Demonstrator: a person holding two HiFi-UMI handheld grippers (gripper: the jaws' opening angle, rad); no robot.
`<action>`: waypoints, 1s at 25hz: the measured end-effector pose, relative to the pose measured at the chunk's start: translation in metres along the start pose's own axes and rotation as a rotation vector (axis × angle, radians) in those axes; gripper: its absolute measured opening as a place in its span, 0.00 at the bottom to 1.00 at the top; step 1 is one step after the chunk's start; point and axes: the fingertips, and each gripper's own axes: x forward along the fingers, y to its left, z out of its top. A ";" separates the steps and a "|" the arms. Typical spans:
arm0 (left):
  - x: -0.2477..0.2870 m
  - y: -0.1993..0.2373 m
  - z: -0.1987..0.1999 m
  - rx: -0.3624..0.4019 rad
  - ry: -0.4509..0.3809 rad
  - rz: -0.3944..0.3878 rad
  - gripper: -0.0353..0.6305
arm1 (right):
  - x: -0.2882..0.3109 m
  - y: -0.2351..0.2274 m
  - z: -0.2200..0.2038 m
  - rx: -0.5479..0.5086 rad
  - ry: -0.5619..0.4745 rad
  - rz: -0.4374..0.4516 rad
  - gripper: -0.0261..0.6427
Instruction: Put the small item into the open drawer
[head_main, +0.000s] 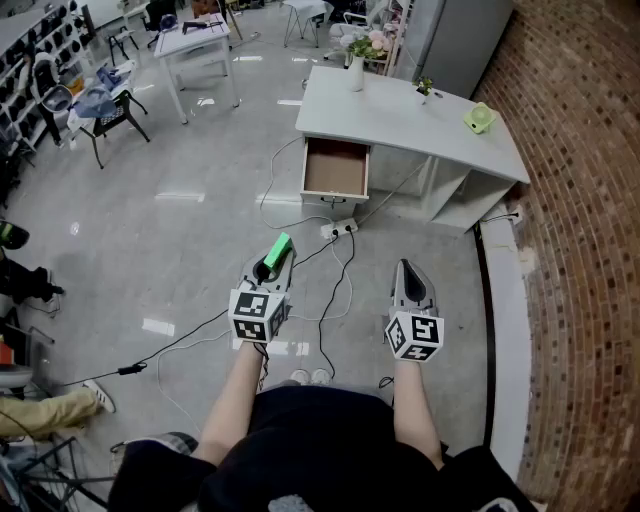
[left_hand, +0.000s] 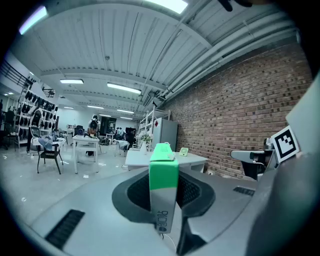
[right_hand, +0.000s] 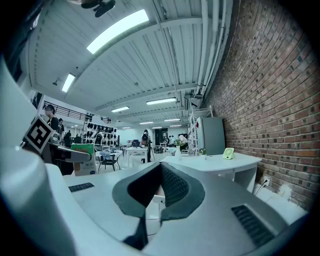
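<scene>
The small item is a green and white box (head_main: 277, 249), upright between the pads of my left gripper (head_main: 274, 260), which is shut on it; in the left gripper view the box (left_hand: 164, 187) fills the gap between the jaws. My right gripper (head_main: 405, 266) is held level beside it, and its jaws (right_hand: 160, 166) meet at the tips with nothing between them. Both grippers are held above the floor, well short of the desk. The open drawer (head_main: 335, 168) sticks out of the white desk (head_main: 400, 118) ahead, and its brown inside shows bare.
On the desk stand a vase of flowers (head_main: 357, 62), a small plant (head_main: 424, 90) and a green gadget (head_main: 479, 119). A power strip (head_main: 343, 228) and cables lie on the floor before the drawer. A brick wall (head_main: 590, 200) runs along the right. Tables and chairs stand far left.
</scene>
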 end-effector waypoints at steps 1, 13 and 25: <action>-0.001 0.000 0.000 -0.001 0.000 0.000 0.19 | 0.000 0.001 0.000 0.001 0.000 -0.001 0.04; -0.004 0.006 -0.009 -0.015 0.017 0.000 0.19 | 0.004 0.010 -0.006 0.012 0.012 0.006 0.04; 0.006 0.024 -0.019 -0.023 0.037 -0.028 0.19 | 0.015 0.020 -0.008 0.058 -0.003 -0.014 0.04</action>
